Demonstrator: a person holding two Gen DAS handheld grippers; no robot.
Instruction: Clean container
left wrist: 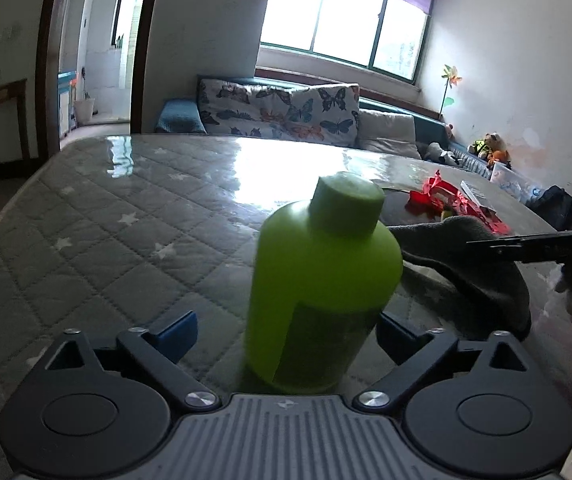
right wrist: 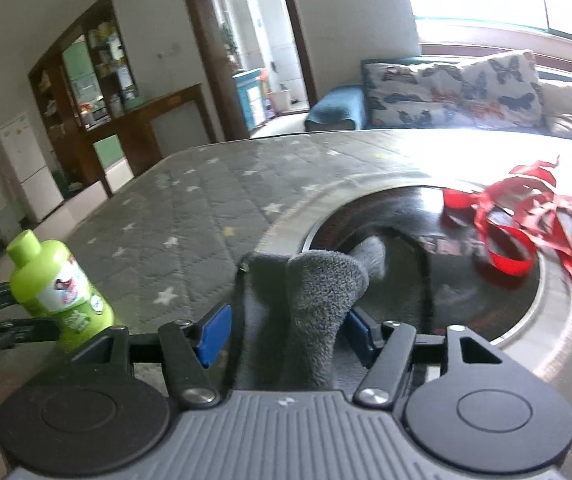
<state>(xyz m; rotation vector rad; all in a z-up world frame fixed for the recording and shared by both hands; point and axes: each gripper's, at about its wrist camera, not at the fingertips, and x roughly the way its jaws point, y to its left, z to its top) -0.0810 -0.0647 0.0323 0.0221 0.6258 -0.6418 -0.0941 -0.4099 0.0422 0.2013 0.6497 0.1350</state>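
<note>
A lime-green bottle (left wrist: pixel 318 280) with a green cap stands between the fingers of my left gripper (left wrist: pixel 288 332). The jaws are open: the right pad sits at the bottle's side and the left pad is a gap away. In the right wrist view the same bottle (right wrist: pixel 58 288) shows a printed label, low at the left, with the left gripper (right wrist: pixel 2 320) around it. My right gripper (right wrist: pixel 286 336) is shut on a bunched grey cloth (right wrist: pixel 318 288). The cloth (left wrist: pixel 466 264) droops from the right gripper (left wrist: pixel 534 246) onto the table, just right of the bottle.
The table (right wrist: pixel 174 208) has a quilted grey star-pattern cover under clear film. A dark round inset (right wrist: pixel 406 216) lies ahead of the cloth, with red ribbon scraps (right wrist: pixel 526 216) on it. A butterfly-cushioned sofa (left wrist: pixel 286 112) runs behind the table.
</note>
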